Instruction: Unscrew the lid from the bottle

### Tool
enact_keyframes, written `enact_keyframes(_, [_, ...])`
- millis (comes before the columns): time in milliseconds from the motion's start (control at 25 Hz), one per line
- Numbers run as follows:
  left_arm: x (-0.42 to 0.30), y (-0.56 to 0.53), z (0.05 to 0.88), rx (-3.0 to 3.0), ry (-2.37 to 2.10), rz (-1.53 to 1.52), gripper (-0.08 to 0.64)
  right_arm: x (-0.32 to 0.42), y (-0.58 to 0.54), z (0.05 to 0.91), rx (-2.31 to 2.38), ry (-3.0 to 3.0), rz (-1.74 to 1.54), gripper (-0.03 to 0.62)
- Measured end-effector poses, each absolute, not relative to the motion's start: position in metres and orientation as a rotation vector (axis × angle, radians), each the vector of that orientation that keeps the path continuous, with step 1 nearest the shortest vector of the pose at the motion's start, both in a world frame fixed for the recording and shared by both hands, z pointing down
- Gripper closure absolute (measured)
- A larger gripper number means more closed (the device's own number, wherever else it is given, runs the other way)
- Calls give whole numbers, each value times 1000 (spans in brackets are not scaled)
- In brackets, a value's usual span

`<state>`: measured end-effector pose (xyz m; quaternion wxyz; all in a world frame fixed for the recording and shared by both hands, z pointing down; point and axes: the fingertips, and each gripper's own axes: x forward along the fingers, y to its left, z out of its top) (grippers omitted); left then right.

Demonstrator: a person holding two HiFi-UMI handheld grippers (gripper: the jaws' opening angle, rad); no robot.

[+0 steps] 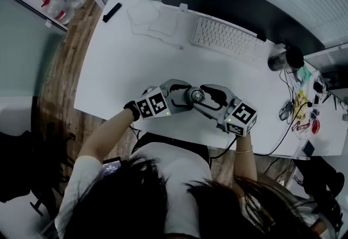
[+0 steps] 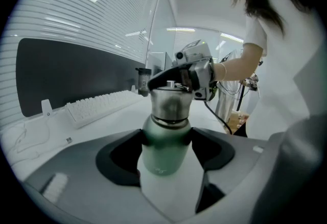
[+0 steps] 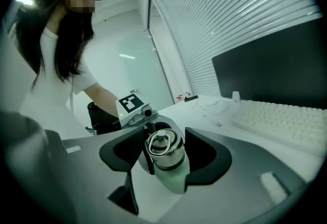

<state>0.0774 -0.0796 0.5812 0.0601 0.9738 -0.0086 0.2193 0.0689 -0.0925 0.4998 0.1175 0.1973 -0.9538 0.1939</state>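
Observation:
A pale green bottle with a steel lid is held above the white table, between the two grippers. My left gripper is shut on the green body, with a dark pad against each side. My right gripper comes from the opposite side and is shut around the steel lid, whose loop handle faces its camera. In the head view the two grippers meet over the bottle near the table's front edge. The bottle's base is hidden.
A white keyboard lies in front of a dark monitor at the back. A black bar-shaped object sits at the far left corner, beside a white cable. A dark cup and small clutter are at the right.

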Motion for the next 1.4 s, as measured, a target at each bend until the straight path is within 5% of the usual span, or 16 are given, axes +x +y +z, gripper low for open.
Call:
enact_keyframes(520, [80,-81,582,2929,-94,654,201,74,-101,505,1449,-2589,556,336])
enact_keyframes(1400, [81,-81,582,2935,-50,631,201,69,-97,511,1076,-2740,511,336])
